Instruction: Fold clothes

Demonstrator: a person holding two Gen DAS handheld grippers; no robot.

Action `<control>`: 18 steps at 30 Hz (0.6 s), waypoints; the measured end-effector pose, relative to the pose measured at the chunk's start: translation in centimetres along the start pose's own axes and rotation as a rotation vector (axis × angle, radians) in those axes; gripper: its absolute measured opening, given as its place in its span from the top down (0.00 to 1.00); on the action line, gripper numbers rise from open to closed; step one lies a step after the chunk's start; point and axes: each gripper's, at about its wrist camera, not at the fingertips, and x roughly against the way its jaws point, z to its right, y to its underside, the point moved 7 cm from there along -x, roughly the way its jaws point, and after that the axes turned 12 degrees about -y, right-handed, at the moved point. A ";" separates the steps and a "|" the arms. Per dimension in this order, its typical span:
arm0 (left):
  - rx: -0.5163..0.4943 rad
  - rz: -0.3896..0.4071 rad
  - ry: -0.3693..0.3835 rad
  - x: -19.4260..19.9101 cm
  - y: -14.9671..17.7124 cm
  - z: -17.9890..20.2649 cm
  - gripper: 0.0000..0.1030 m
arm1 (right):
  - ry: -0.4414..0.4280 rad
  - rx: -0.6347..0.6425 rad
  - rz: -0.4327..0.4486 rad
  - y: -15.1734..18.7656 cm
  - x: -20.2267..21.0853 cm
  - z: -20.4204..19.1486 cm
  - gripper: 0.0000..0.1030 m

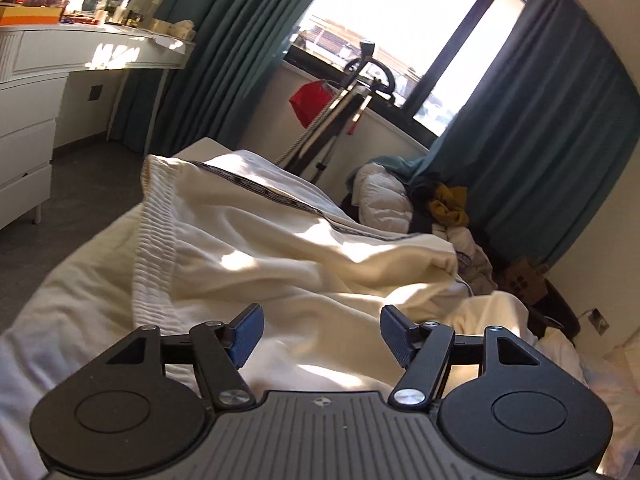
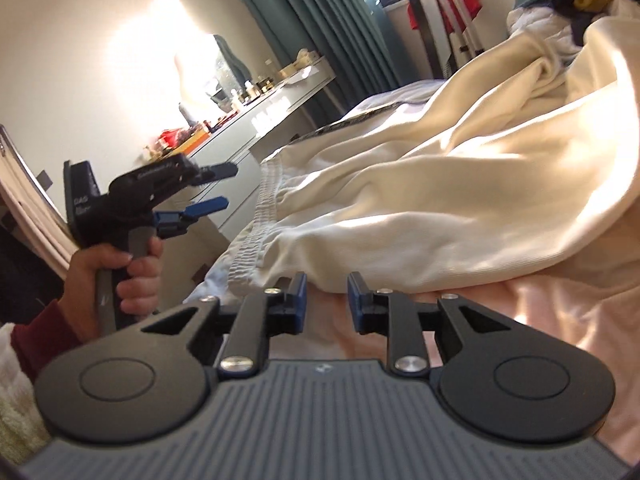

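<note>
Cream pants [image 1: 280, 240] lie lengthwise, waistband [image 1: 154, 240] nearest both empty, parted jaws.

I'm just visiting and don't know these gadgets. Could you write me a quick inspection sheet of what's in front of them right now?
Surface: bed with white sheet; pink sheet area near the right claw.
Job's things: cream garment with ribbed elastic waistband, spread rumpled, unfolded.
Clutter: clothes pile beyond the garment, including a mustard piece.
Grippers: left claw open, above the garment, holding nothing; right claw open at the garment's edge, holding nothing.
Cables: nothing seen.
Surroundings: teal curtains, bright window, white dresser crowded with bottles, red bag on a stand.
</note>
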 end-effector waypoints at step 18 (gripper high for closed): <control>-0.462 -0.075 0.230 -13.2 13.4 31.5 0.27 | 0.512 -0.138 0.309 -2.3 16.8 16.5 0.74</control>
